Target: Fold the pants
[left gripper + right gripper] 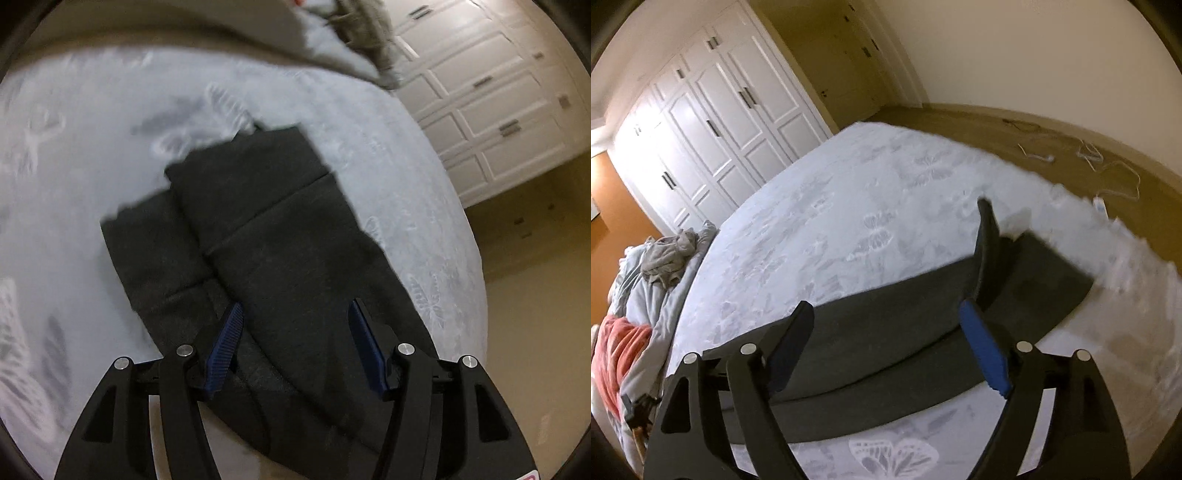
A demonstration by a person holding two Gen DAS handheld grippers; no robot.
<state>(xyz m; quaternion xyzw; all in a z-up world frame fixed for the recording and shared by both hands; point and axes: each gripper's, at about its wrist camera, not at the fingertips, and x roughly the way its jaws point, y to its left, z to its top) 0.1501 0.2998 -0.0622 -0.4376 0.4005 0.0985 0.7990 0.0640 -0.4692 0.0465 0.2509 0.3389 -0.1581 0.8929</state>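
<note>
The left claw (295,314) stands open and empty, the dark pants (258,236) lying folded on the bed (92,129) directly under and beyond its 2 blue pads. The right claw (886,321) gapes wide, holding nothing, the pants (886,332) spread below and ahead of it.

The pants (258,229) are a dark charcoal cloth, matt and slightly napped like fleece or brushed knit. They lie on a bed (871,192) covered in pale grey-blue fabric, soft-looking, with a tone-on-tone butterfly pattern. The left gripper (295,310) and right gripper (886,314) are matt black plastic with bright metal pins, and blue ribbed rubbery pads (225,347) on the jaws. The wardrobe doors (713,122) are white, smooth and panelled, with a slight sheen.
</note>
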